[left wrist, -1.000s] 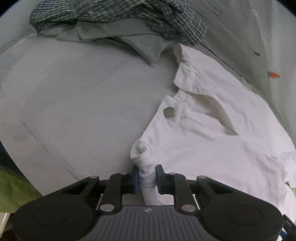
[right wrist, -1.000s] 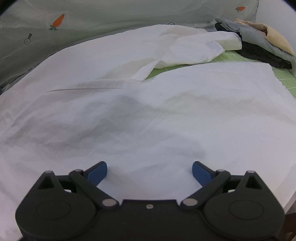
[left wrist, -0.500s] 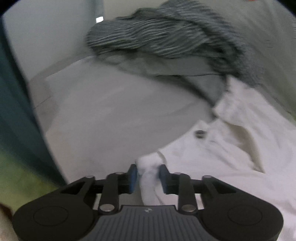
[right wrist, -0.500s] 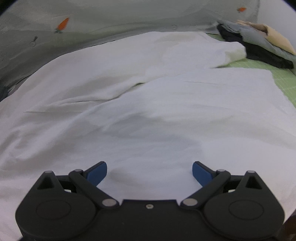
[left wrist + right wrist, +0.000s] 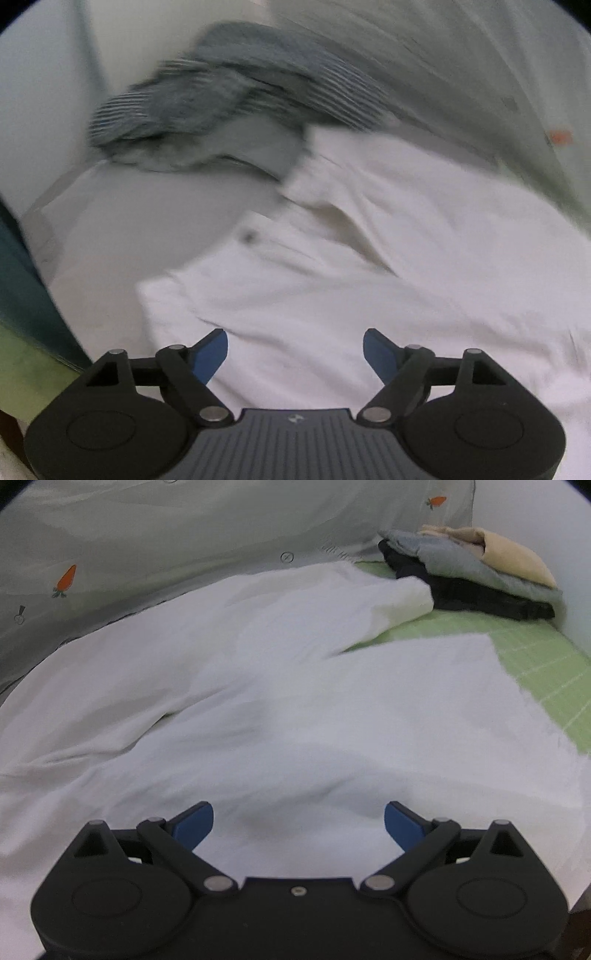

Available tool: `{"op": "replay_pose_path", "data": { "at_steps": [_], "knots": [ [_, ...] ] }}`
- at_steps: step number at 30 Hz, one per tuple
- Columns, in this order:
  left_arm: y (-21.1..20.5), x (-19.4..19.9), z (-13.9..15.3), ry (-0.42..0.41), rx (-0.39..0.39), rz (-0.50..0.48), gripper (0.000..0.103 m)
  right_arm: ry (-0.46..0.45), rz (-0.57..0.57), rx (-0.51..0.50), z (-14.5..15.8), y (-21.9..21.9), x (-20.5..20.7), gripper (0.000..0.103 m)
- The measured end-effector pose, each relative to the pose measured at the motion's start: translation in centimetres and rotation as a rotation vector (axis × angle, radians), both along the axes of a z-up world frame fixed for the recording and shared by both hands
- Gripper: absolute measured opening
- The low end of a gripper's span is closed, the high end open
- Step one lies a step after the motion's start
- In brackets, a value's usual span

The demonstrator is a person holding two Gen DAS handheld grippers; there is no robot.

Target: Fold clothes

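Both the left gripper [image 5: 295, 350] and the right gripper [image 5: 299, 825], jaws apart, the left's just opened, hold nothing over the white shirt [image 5: 369, 266] spread on the desk. It looks light, limp and crease-prone; hem corners or shoulders suit pinching. Beyond lies a striped garment [image 5: 229, 88].

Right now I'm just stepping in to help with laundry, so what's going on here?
A person is folding a white shirt spread on a green mat, using two handheld grippers. The left gripper has just been opening, nothing between its jaws. The right gripper hovers open over the shirt. Folded clothes sit stacked beyond.
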State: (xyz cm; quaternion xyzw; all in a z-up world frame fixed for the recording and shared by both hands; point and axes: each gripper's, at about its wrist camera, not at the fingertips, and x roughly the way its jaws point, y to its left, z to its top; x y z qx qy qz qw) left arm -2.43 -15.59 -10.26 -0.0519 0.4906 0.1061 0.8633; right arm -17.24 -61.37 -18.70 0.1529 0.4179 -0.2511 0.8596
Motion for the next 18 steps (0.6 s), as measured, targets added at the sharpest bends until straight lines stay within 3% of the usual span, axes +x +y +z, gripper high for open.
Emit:
{"op": "replay_pose_path", "data": {
  "at_steps": [6, 12, 18],
  "knots": [
    [-9.4, 0.8, -0.2, 0.039, 0.005, -0.147, 0.081, -0.005, -0.026, -0.010, 0.6, -6.1, 0.3, 0.101],
    [-17.1, 2.1, -0.2, 0.022, 0.079, -0.273, 0.082, -0.068, -0.186, 0.074, -0.1, -14.4, 1.7, 0.101],
    [-20.2, 6.1, -1.8, 0.071, 0.116, -0.267, 0.082, -0.157, -0.302, 0.071, -0.6, -21.7, 5.5, 0.097]
  ]
}}
